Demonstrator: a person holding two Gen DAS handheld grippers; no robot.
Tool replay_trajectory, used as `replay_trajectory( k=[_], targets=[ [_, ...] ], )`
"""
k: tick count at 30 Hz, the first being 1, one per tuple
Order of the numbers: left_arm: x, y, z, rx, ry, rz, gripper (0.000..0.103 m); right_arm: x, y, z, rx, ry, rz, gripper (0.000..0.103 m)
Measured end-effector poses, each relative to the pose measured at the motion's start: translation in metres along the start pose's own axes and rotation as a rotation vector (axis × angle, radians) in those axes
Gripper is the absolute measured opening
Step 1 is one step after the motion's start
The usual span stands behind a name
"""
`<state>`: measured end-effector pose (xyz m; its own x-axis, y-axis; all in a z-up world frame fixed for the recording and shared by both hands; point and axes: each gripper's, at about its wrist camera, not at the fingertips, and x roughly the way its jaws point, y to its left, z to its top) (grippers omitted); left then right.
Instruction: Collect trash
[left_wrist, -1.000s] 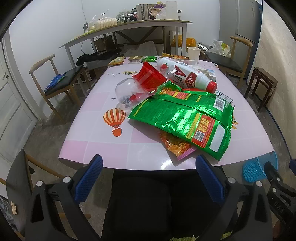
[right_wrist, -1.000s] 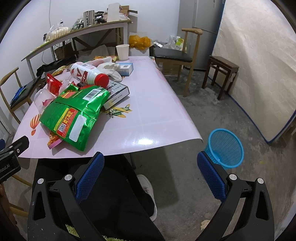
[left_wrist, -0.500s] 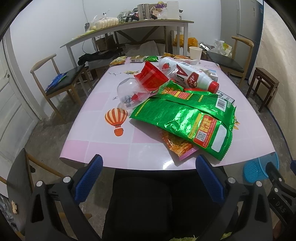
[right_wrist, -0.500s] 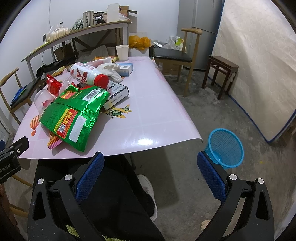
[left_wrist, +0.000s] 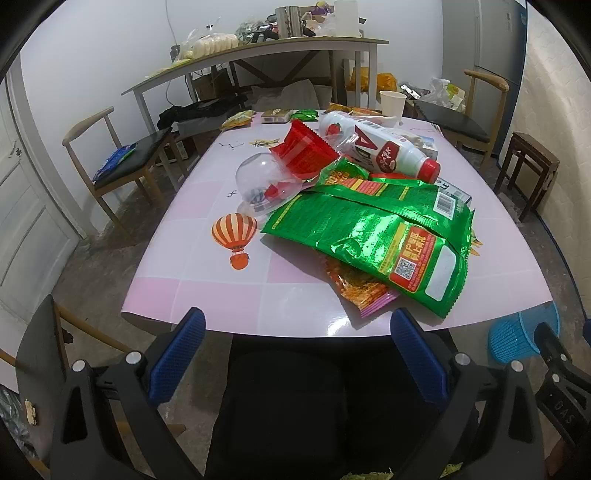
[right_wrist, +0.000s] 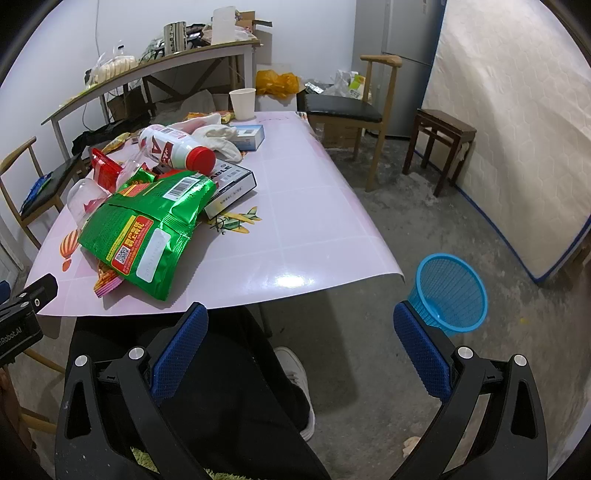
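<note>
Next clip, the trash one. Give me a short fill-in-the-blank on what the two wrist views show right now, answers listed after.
1. The left tongs and right tongs are both ____ and hold nothing.
2. The blue mesh basket stands on the ____, not on the table.
3. The white bottle lying on its side has a ____ cap.
4. The big green snack bag lies partly on top of an ____ wrapper.

Missing words: open; floor; red; orange
</note>
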<state>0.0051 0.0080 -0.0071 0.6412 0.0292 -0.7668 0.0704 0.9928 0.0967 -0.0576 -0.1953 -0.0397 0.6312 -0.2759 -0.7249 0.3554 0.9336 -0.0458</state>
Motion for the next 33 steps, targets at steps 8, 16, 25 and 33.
replay_trajectory(
  k=[8, 16, 25, 33],
  targets=[
    [0.0, 0.0, 0.0, 0.0, 0.0, 0.004, 0.098, 0.0, 0.001, 0.0, 0.002, 0.0, 0.0, 0.097],
    [0.0, 0.0, 0.0, -0.001, 0.002, 0.009, 0.098, 0.0, 0.0, 0.0, 0.002, 0.0, 0.002, 0.097],
    [0.001, 0.003, 0.0, -0.003, 0.005, 0.012, 0.098, 0.0, 0.0, 0.0, 0.003, 0.0, -0.002, 0.097],
    [0.007, 0.009, 0.013, 0.024, 0.009, -0.011, 0.098, 0.004, -0.005, 0.015, 0.044, -0.014, -0.02, 0.097]
  ],
)
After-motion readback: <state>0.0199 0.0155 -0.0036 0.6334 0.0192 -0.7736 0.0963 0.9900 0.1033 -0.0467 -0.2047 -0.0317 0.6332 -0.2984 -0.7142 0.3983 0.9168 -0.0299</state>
